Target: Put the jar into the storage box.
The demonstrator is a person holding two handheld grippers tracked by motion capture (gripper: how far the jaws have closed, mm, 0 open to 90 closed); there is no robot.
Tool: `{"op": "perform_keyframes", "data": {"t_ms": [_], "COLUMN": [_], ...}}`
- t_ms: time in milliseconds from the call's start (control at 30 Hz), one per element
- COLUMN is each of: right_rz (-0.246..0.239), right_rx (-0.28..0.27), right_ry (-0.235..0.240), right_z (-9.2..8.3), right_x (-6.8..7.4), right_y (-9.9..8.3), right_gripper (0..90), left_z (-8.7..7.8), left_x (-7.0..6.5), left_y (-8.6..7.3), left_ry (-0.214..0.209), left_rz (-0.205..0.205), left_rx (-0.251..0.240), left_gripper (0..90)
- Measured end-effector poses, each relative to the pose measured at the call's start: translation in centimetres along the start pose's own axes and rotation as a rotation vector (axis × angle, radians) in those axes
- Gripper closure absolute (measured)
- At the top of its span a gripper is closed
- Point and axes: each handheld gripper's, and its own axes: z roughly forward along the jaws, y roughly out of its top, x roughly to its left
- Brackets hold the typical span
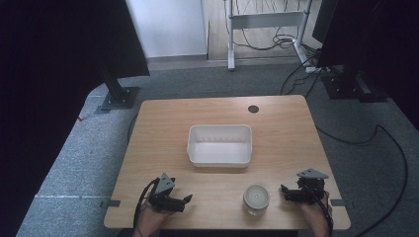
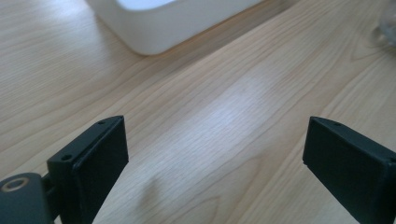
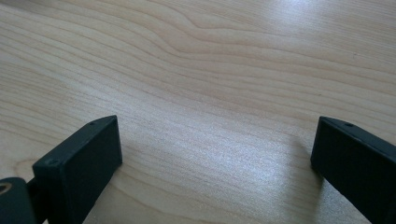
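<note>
Writing: I read none on any item.
Jar (image 1: 256, 198): clear glass, pale lid, near table (image 1: 163, 128) front edge, beside my right gripper (image 1: 285, 193).
Tub (image 1: 220, 144): white, empty, mid-table.
Left gripper (image 1: 185, 201): jaws wide apart, holding nothing.
Right gripper: likewise spread, nothing held.

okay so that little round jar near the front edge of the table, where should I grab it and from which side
Probably take the jar around its round side wall, below the lid, coming in level from the right. It stands upright, and the right gripper sits beside it, open and pointing toward it. Its walls look clear, so the fingers may slip; squeeze across the widest part.
</note>
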Motion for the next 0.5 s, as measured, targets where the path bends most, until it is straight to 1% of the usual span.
{"op": "perform_keyframes", "data": {"t_ms": [500], "right_rz": [0.0], "right_rx": [0.0], "right_ry": [0.0], "right_z": [0.0], "right_x": [0.0], "right_y": [0.0], "right_gripper": [1.3], "left_z": [1.2], "left_x": [-2.5], "left_y": [2.0], "left_ry": [-0.077], "left_rz": [0.058], "left_rx": [-0.03], "left_gripper": [6.8]}}
